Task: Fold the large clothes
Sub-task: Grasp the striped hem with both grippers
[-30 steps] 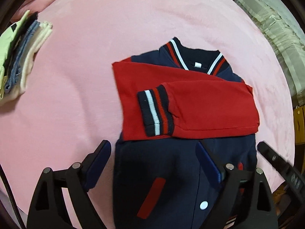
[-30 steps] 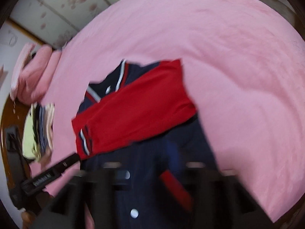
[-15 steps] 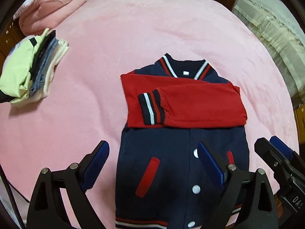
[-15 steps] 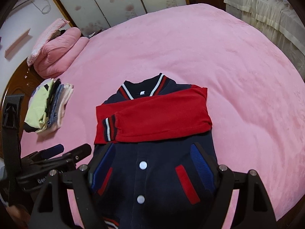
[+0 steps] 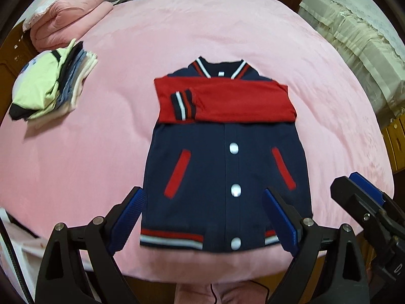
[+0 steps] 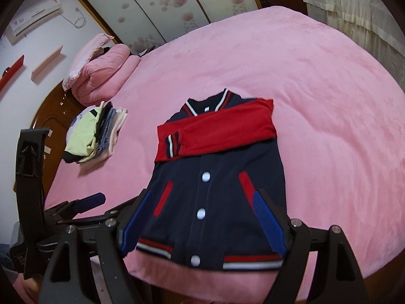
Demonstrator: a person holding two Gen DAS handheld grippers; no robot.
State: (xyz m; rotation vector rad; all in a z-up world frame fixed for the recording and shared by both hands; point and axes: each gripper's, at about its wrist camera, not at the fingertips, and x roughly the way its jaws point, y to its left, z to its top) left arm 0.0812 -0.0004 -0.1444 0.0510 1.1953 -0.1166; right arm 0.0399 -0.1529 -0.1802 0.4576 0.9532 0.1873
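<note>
A navy varsity jacket lies flat, front up, on the pink bed, collar at the far end, striped hem at the near edge. Both red sleeves are folded across the chest, one striped cuff on top. It also shows in the right wrist view. My left gripper is open and empty, above the hem, fingers either side of the jacket's lower part. My right gripper is open and empty, also over the hem. The right gripper appears at the right edge of the left wrist view.
A stack of folded clothes sits on the bed at the left. A folded pink quilt lies at the far left by the wooden headboard. The pink bed ends just below the hem. A curtained piece of furniture stands to the right.
Both grippers have pulled back toward the near edge of the bed and risen. The whole jacket down to its hem is now in view. The jacket has not moved.
</note>
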